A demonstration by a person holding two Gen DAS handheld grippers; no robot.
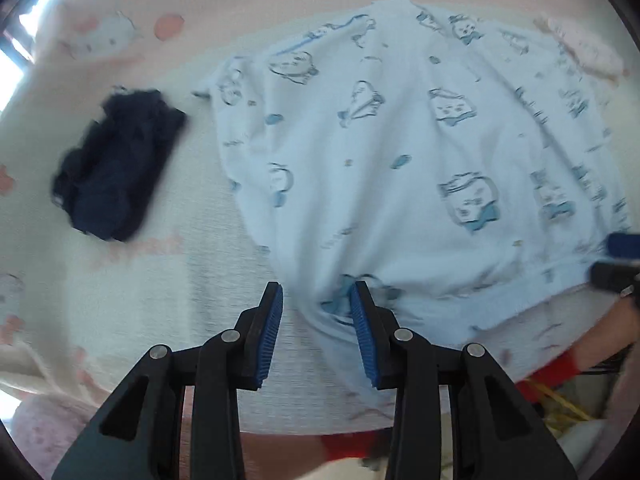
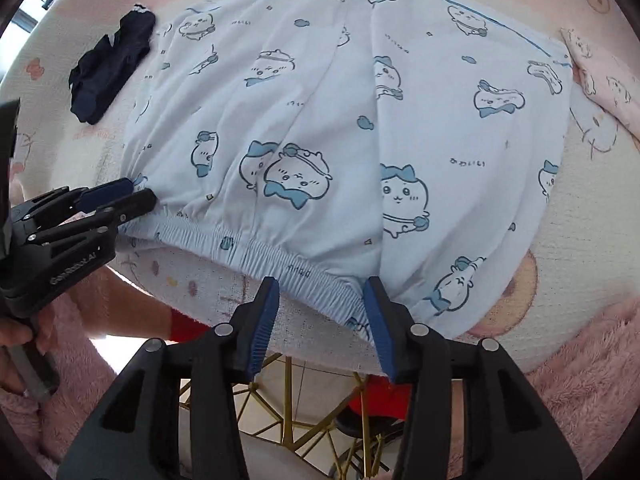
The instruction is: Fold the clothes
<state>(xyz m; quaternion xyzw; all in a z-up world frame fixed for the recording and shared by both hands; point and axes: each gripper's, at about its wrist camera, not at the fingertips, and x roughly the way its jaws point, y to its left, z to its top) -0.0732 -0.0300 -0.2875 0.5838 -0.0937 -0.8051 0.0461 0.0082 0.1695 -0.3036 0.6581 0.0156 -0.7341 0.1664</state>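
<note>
The printed garment lies spread on the patterned cover, its elastic waistband at the near edge, a small bundled garment lying apart to its left

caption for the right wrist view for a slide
Open right hand-held gripper over the waistband of pale blue printed shorts.

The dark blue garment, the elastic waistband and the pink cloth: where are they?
dark blue garment (image 2: 112,68), right wrist view, middle of the crumpled bundle.
elastic waistband (image 2: 256,250), right wrist view, gathered near edge of the light blue shorts.
pink cloth (image 2: 604,80), right wrist view, its printed top.
</note>
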